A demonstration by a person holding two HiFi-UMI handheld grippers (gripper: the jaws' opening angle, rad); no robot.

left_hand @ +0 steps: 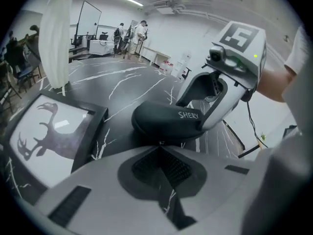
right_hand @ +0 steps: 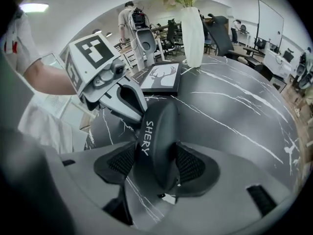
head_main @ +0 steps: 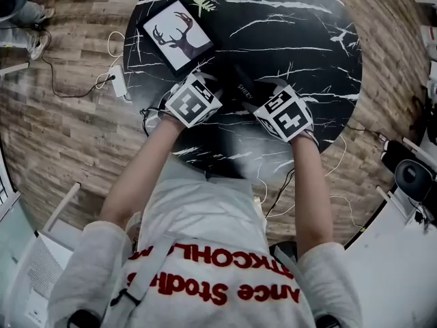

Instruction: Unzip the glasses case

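Note:
A black glasses case (head_main: pixel 244 87) marked SHERY lies on the black marble table (head_main: pixel 307 39) between my two grippers. My right gripper (right_hand: pixel 157 166) is shut on the case (right_hand: pixel 159 131), its ribbed pads (right_hand: pixel 191 164) pressing both sides of one end. My left gripper (left_hand: pixel 160 144) is shut, its tip right at the other end of the case (left_hand: pixel 164 119). A tiny pale speck sits at that tip; I cannot tell whether it is the zip pull. In the head view the left gripper (head_main: pixel 220 82) and right gripper (head_main: pixel 263 94) face each other across the case.
A framed deer picture (head_main: pixel 176 34) lies on the table behind the left gripper. A white vase (right_hand: pixel 192 31) with flowers stands at the far edge. Cables and a power strip (head_main: pixel 117 80) lie on the wooden floor. People stand far off in the room.

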